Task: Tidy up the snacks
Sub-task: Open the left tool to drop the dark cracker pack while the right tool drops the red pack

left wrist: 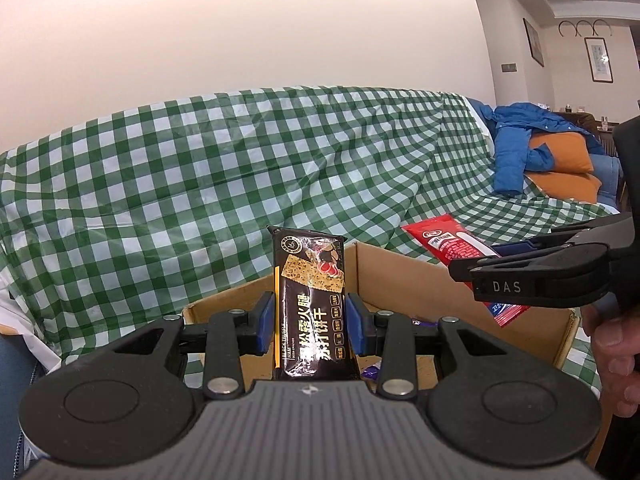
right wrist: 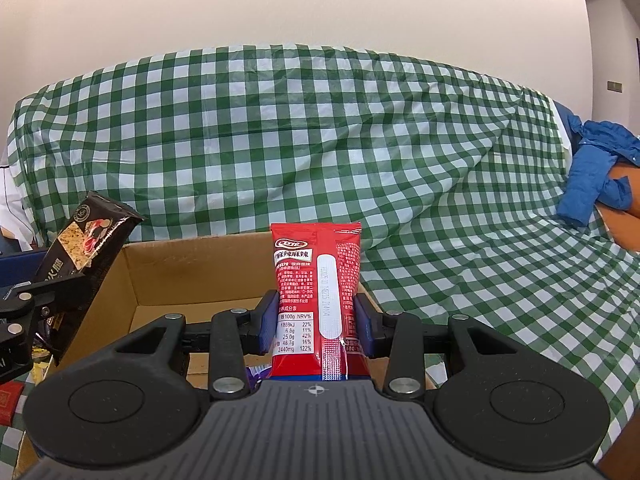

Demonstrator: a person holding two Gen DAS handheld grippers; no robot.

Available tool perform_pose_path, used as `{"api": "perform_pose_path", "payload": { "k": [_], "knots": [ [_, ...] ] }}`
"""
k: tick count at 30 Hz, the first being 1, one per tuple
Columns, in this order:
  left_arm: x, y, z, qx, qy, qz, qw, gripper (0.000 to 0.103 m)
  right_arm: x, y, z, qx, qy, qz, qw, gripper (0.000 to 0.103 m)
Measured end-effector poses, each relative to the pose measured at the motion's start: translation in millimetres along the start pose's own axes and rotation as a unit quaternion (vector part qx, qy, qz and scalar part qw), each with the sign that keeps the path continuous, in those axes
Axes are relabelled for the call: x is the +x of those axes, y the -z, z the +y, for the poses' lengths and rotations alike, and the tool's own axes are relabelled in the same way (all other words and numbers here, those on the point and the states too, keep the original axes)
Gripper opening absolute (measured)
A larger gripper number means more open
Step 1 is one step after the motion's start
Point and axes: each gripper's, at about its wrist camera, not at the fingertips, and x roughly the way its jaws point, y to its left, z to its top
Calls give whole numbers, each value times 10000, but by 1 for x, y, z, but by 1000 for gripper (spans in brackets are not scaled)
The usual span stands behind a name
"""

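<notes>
Packets (left wrist: 310, 304) (right wrist: 318, 304) clamped between tool pads (left wrist: 266, 322)

Each wrist view looks forward along its own fingers, slightly downward, close above the cardboard box (left wrist: 400, 276). Both share the box and the checked cloth (right wrist: 320, 140) behind it.

Black left gripper (left wrist: 311, 320), blue pads, silver screws

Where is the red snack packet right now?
The red snack packet stands upright, pinched in the right claw, over the open cardboard box, right of the black cracker packet.
</notes>
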Motion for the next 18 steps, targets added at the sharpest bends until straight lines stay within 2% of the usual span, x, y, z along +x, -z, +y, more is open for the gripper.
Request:
{"api": "perform_pose_path", "payload": {
  "k": [16,18],
  "knots": [
    [2,-1,-2,-11,-47,17,10000,42,-2,0,-1,-19,-12,-2,10000,42],
    [4,-1,-5,18,-150,7,9999,55,0,1,0,-45,-39,85,9999,44]
  ]
}}
